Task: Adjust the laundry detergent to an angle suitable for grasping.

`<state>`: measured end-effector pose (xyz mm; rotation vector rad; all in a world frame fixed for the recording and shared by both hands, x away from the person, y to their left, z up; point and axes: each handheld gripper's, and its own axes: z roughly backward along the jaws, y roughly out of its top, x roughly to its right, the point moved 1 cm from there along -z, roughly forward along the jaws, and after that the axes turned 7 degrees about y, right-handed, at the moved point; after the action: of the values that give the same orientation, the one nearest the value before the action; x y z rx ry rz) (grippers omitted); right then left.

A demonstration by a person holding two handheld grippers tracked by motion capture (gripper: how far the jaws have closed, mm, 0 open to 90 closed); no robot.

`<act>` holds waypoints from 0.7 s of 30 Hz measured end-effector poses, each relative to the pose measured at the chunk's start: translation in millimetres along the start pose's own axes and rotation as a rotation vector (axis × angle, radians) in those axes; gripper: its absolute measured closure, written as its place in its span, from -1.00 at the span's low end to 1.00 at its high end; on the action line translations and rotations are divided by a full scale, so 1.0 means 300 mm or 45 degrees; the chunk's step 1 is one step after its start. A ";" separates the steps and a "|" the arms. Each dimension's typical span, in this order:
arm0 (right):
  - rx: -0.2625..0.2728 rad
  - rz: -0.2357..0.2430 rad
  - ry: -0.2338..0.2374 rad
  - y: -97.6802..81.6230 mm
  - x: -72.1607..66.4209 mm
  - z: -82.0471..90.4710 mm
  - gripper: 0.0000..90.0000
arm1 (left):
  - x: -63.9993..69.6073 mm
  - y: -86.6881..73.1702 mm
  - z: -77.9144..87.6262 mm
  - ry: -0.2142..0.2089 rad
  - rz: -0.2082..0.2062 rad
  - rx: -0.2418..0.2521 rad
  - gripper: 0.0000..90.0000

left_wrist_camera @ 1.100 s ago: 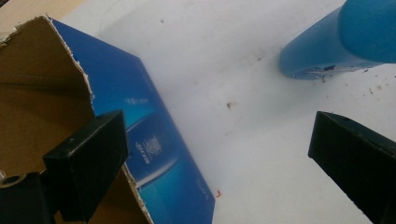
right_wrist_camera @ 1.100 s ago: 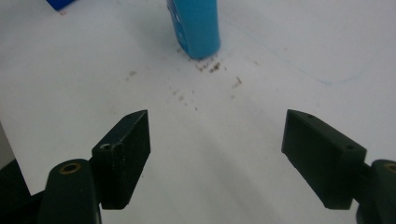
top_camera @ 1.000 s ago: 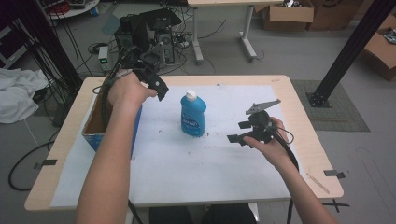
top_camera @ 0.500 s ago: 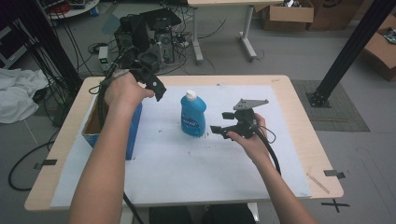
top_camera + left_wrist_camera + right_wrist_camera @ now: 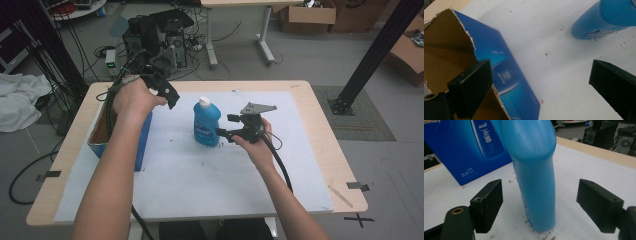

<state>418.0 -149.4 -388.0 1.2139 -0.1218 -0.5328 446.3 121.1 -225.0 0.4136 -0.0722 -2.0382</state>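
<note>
We see a glossy blue bottle (image 5: 206, 123) with a white cap standing upright mid-bench (image 5: 320, 150), just right of an open blue box (image 5: 142, 140). Our right gripper (image 5: 223, 126) brackets it, jaws spread; our left gripper (image 5: 169, 95) hangs spread over the box.

bottle (image 5: 534, 175): smooth blue plastic, slight sheen | box (image 5: 506, 75): glossy blue print outside, raw brown torn-edged cardboard inside | table (image 5: 320, 107): pale wood rim, matt white sheet
</note>
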 end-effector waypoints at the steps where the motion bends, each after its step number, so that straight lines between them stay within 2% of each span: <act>1: 0.014 0.001 0.026 0.000 0.005 -0.022 -0.53 | 0.004 0.001 -0.001 0.002 0.003 0.004 -0.87; 5: 0.026 0.031 0.037 0.000 0.002 -0.065 -0.54 | 0.006 0.002 0.000 0.004 -0.005 0.007 -0.87; 12: 0.064 0.024 0.039 -0.004 0.006 -0.113 -0.57 | 0.005 0.001 -0.006 0.006 -0.013 -0.001 -0.87; 21: 0.054 0.020 0.044 -0.027 0.014 -0.170 -0.57 | 0.005 -0.002 -0.008 0.007 -0.017 0.001 -0.87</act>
<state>437.7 -109.5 -414.6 1.2622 -0.1140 -0.4977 445.9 120.5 -227.9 0.4213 -0.0672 -2.0501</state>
